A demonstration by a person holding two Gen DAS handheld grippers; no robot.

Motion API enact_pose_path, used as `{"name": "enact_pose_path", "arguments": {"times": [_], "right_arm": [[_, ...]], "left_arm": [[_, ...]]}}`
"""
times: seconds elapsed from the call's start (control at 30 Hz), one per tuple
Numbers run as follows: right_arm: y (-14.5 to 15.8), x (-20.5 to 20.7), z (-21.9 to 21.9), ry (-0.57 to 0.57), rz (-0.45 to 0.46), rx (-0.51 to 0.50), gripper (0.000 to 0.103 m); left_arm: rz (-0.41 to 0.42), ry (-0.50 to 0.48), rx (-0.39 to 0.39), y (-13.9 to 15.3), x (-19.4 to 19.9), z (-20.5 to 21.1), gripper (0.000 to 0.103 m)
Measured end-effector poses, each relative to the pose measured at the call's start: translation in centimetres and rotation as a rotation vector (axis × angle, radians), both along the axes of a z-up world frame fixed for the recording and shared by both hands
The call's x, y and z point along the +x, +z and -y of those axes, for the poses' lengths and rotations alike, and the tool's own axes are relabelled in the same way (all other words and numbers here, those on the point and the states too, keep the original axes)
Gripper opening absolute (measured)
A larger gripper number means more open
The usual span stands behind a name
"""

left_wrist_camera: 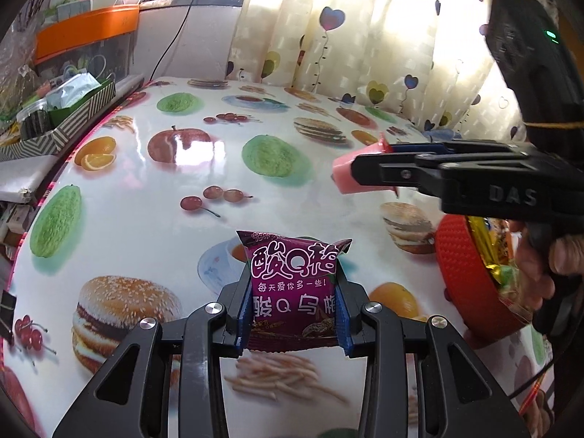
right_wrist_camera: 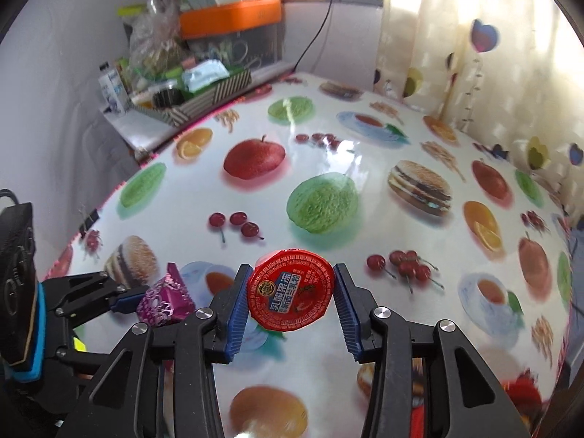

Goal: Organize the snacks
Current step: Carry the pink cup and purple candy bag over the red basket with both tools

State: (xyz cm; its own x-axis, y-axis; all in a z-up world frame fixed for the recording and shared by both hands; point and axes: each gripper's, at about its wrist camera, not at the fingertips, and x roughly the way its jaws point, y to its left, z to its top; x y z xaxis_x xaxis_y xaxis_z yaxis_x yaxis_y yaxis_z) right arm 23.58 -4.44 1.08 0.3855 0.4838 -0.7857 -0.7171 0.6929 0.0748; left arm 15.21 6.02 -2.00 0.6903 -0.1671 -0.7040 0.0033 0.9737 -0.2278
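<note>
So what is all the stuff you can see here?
Snack packet: one, purple, held in the left gripper above the table.
Jelly cup: one, red lid, held in the right gripper.
Round tin: one, red, near right table edge, wrapped sweets inside.
Tablecloth: one, white with fruit and burger prints, covering the table.
Striped box: one, black-white, beside the table's far left, full of clutter.
Orange-lidded bin: one, behind the striped box.
Curtain: cream with heart balloons, far side.
Left gripper: black, blue pads.
Right gripper: black, blue pads.
</note>
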Motion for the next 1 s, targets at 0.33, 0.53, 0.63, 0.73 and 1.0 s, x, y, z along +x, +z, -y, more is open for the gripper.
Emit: {"name": "enact_pose_path", "arguments": {"times": [0.33,0.53,0.63,0.73,1.0], "right_arm": [[1.7,-5.4,5.1,-0.098,0.032,0.104,0.042],[1.4,-7.5,7.7,-0.149,0.036,0.130,0.042],[1.3,-8.2,9.0,-0.169,0.031,0.149,0.042],[1.5,-8.7,10.0,-0.183,0.035,0.159,0.042],[1.5,-9.2,12.0,-0.210,0.033,0.184,0.042]], "left_arm": [[0.019,-0.054,0.016,2.0,-2.4,2.8,0.038],[0.028,-0.091,0.021,2.8,-3.2,4.5,0.038],[0.029,-0.105,0.023,3.0,-3.2,5.2,0.038],[0.031,-0.119,0.026,3.2,-3.3,6.0,0.038],[0.028,-0.149,0.029,3.5,-3.2,7.7,0.038]]}}
